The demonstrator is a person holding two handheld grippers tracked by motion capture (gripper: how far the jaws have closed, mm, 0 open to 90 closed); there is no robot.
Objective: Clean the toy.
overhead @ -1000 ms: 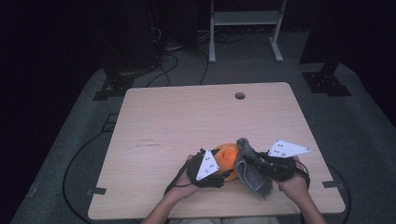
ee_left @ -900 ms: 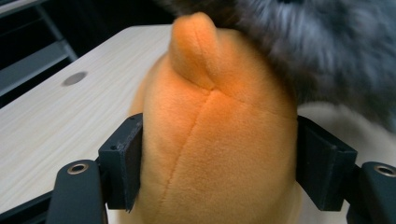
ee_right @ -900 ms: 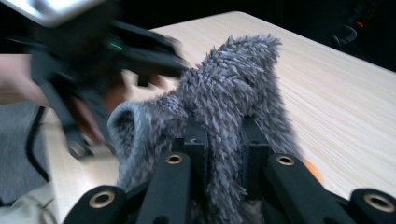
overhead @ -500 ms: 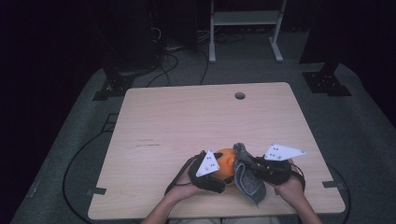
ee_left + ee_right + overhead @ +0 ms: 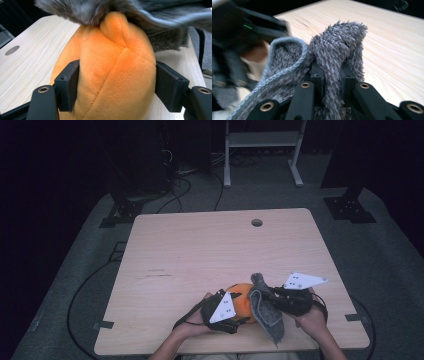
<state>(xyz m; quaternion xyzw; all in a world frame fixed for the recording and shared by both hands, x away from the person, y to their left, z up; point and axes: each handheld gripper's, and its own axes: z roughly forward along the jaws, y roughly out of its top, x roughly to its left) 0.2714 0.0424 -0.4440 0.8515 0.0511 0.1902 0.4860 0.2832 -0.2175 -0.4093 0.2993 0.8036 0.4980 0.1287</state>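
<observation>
While left gripper (image 5: 117, 82), jaws just closing, clamps round orange plush ball (image 5: 110, 72) at near table (image 5: 200, 250) edge, right gripper (image 5: 332, 75) pinches shaggy grey cloth (image 5: 337, 47) draped over ball.

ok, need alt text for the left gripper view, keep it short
An orange plush toy sits between the left hand-held gripper and its two black jaws, which have just been closing and press its sides. A grey fuzzy cloth drapes over the toy's top, and the light wooden table lies behind.
</observation>
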